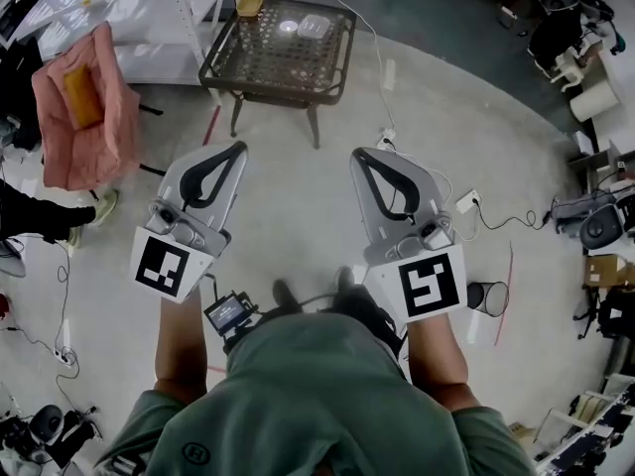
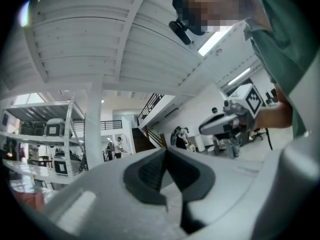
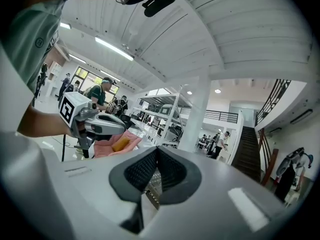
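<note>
My left gripper [image 1: 240, 148] and right gripper [image 1: 356, 154] are held side by side over the concrete floor, both pointing up and away. Each pair of jaws is shut tip to tip with nothing between them. In the left gripper view the dark pads [image 2: 150, 176] meet at the left gripper's tip [image 2: 165, 151], and the right gripper [image 2: 227, 123] shows beyond. In the right gripper view the right gripper's tips [image 3: 157, 149] also meet, with the left gripper [image 3: 97, 124] at the left. A small dark mesh-topped table [image 1: 223, 65] stands ahead, nearest the grippers.
On the table lie a tan object [image 1: 249, 5] and a clear container [image 1: 314, 26]. A pink cloth with a yellow pad [image 1: 84, 107] hangs at the left. White shelving [image 1: 149, 8] stands behind. Cables and plugs [image 1: 466, 202] lie on the floor at the right, near a small bin [image 1: 486, 297].
</note>
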The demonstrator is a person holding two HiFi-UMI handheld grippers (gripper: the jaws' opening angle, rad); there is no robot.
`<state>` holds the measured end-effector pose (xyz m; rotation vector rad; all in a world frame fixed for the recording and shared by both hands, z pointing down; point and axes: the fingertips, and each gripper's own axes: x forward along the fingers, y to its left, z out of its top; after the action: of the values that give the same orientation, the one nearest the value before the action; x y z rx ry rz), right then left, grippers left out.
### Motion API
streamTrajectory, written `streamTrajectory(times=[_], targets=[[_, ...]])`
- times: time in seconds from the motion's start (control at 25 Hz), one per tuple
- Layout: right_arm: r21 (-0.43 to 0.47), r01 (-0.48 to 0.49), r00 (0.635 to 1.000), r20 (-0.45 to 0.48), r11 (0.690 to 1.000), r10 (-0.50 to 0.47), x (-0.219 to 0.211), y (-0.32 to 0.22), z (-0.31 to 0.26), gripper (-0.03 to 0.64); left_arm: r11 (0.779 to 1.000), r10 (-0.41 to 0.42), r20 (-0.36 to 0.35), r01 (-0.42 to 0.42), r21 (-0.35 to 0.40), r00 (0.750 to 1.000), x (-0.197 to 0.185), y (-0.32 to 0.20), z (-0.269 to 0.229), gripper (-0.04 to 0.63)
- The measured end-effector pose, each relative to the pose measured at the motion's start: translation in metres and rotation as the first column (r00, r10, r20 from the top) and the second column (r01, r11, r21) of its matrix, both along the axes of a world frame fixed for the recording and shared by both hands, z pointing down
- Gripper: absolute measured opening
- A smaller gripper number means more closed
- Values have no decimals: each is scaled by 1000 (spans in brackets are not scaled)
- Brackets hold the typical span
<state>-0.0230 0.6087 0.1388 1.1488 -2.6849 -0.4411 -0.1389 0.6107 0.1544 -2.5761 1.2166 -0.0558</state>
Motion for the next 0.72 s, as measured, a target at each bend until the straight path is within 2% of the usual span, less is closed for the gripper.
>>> streamTrajectory(times=[0.36, 0.72], targets=[[-34, 7, 1000, 17, 999, -6, 29, -46, 7, 6, 1000, -17, 10, 17, -26, 1000, 25, -40, 4, 2], [-54, 87, 996, -4, 995, -87, 58, -142, 24, 6, 995, -82, 22, 83, -57, 996, 60, -126, 16, 2]])
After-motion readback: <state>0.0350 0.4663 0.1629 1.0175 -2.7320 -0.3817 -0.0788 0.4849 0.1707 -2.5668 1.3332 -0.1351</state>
